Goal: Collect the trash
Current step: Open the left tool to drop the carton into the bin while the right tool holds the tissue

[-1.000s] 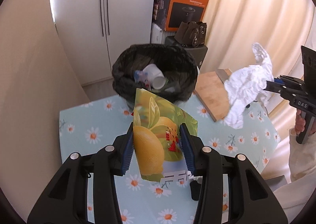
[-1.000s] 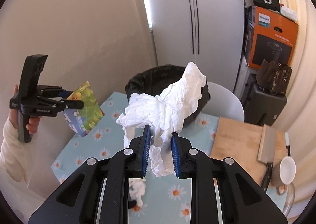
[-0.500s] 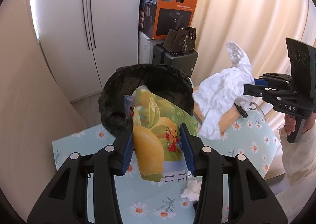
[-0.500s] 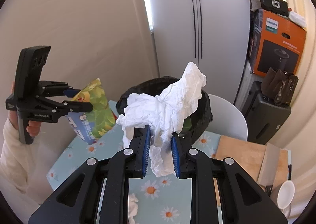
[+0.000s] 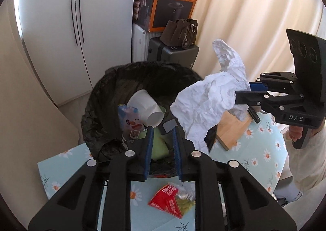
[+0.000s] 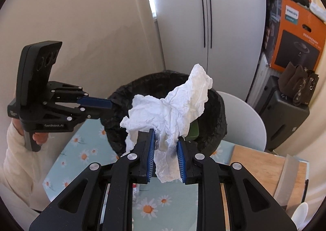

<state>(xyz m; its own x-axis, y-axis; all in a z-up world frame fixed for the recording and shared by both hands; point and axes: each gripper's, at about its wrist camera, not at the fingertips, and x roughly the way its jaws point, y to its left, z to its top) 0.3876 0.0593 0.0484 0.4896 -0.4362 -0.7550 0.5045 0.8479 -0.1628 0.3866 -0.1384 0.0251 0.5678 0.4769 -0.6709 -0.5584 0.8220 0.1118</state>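
The bin (image 5: 142, 96) stands at the far edge of the table (image 5: 61, 161), before the cabinet (image 5: 81, 17). In the bin lie a paper cup (image 5: 146, 106) and a printed wrapper (image 5: 130, 123). On the table, near the bin, lies a sachet (image 5: 171, 200). The cutting board (image 5: 232, 127) lies on the table to the right of the bin. The cardboard box (image 5: 173, 1) sits behind the bin, to the right of the cabinet.

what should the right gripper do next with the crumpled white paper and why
Probably ease a little further forward, then open. The right gripper is clamped on the crumpled white paper, which hangs above the near rim of the black-lined trash bin.
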